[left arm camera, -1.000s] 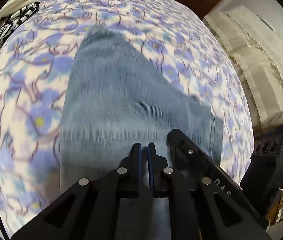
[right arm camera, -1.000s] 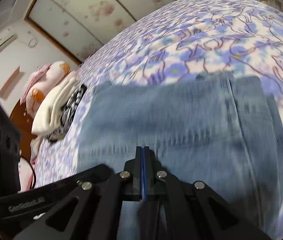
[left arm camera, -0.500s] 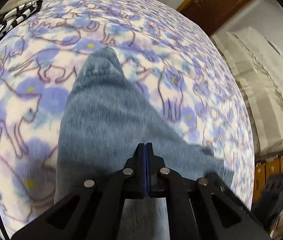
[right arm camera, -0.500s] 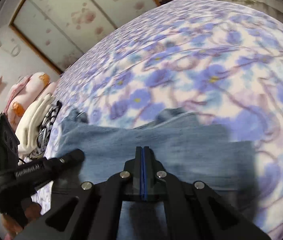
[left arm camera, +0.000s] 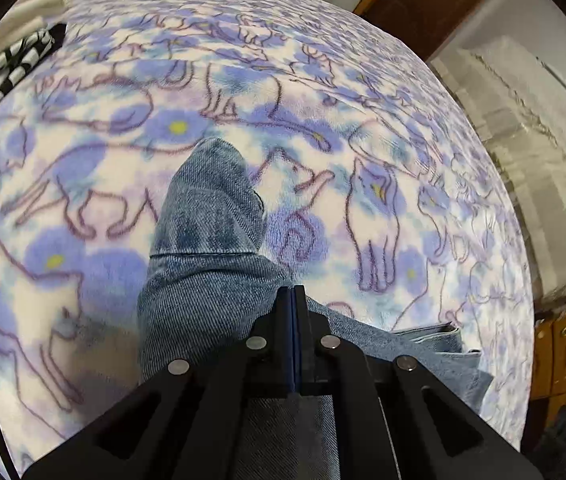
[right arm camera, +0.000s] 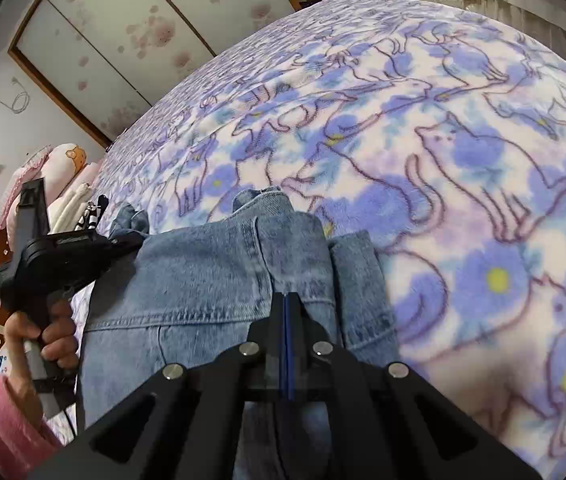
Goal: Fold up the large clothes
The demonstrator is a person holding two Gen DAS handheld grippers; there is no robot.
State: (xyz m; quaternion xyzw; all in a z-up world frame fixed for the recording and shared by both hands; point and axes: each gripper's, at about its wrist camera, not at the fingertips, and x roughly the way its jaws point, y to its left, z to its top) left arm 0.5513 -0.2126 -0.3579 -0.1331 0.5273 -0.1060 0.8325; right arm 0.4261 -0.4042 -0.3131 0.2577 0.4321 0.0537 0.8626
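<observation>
Two sets of tongs are working here, and both have their jaws pressed fully together. Our left gripper (left arm camera: 294, 304) is pinched on the blue denim garment (left arm camera: 207, 240) at its near edge; our right gripper (right arm camera: 286, 312) is pinched on the same denim (right arm camera: 211, 276), close to a stitched seam. Nothing but cloth sits between either pair of jaws.

From the left tongs, the denim runs out toward twelve o'clock as a narrow rounded flap, with a second layer trailing off toward four o'clock. From the right tongs, the cloth spreads toward nine o'clock, where the other tool and the hand (right arm camera: 49, 332) in a pink sleeve (right arm camera: 7, 428) holding it appear. All of it lies on the fleece blanket (left arm camera: 383, 128) printed with purple cats and blue flowers. A folded pile (right arm camera: 79, 208) of pale and black-and-white cloth sits off at ten o'clock in the right view.

We judge a fold is being carried over. The risk is uneven travel: if one hand leads, the layers skew and the edge lands crooked. The thin pinch could also shed heavy denim, and the fleece may drag the bottom layer into bunches.
</observation>
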